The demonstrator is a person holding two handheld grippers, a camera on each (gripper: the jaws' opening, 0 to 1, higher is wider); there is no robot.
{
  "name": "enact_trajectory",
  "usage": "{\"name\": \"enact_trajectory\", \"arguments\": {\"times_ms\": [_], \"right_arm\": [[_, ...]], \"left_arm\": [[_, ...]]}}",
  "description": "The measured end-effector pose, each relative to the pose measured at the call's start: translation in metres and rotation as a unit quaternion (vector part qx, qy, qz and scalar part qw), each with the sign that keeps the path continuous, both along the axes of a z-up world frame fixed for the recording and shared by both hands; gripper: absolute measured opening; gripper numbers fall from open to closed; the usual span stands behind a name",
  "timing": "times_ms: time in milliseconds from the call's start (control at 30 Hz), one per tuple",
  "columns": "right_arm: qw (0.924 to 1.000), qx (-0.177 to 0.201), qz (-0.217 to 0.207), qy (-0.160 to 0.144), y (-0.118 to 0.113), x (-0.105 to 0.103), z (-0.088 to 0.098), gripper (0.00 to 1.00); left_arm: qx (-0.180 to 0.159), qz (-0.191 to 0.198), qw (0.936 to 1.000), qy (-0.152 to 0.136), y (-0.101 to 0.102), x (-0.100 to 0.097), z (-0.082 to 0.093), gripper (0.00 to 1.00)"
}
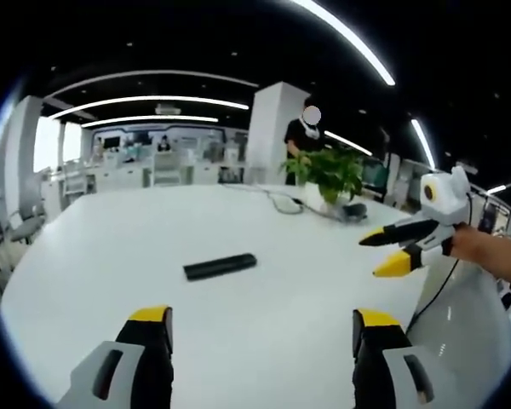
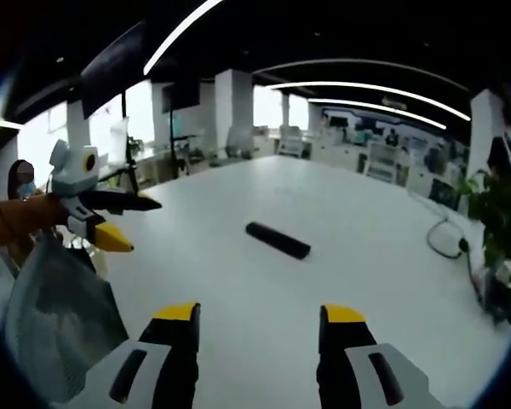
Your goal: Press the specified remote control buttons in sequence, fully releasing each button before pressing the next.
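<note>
Left gripper view: remote (image 1: 220, 266) flat at 12 o'clock on worktop (image 1: 94, 256), light, rigid, likely slides — pin long edges; left tool (image 1: 261, 325) and right tool (image 1: 395, 248) both wide, empty.

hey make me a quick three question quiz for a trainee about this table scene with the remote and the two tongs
1. True or false: the left tongs are clamped on the remote control.
2. What stands on the white table beyond the remote? A) potted plant B) laptop C) mug
3. Fill in: the right tongs have their jaws ____.

Key:
1. False; they are open and clear of the remote.
2. A, the potted plant.
3. Open.
</note>
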State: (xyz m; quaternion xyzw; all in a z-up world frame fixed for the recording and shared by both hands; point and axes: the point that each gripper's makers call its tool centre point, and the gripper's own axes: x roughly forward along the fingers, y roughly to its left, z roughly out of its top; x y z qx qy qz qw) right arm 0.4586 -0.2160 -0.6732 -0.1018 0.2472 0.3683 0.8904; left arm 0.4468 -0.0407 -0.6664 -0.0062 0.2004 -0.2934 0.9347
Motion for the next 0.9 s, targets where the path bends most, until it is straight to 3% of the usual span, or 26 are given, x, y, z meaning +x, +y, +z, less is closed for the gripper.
{"name": "enact_trajectory", "arguments": {"times_ms": [300, 900], "right_arm": [[0.9999, -0.004, 0.012, -0.003, 0.005, 0.011, 0.003, 0.54], [0.9994, -0.021, 0.024, 0.007, 0.011, 0.028, -0.006, 0.53]], "left_arm": [[0.009, -0.018, 0.9998, -0.002, 0.000, 0.011, 0.000, 0.88], [0.044, -0.055, 0.9973, 0.019, 0.007, 0.036, -0.020, 0.86]]}}
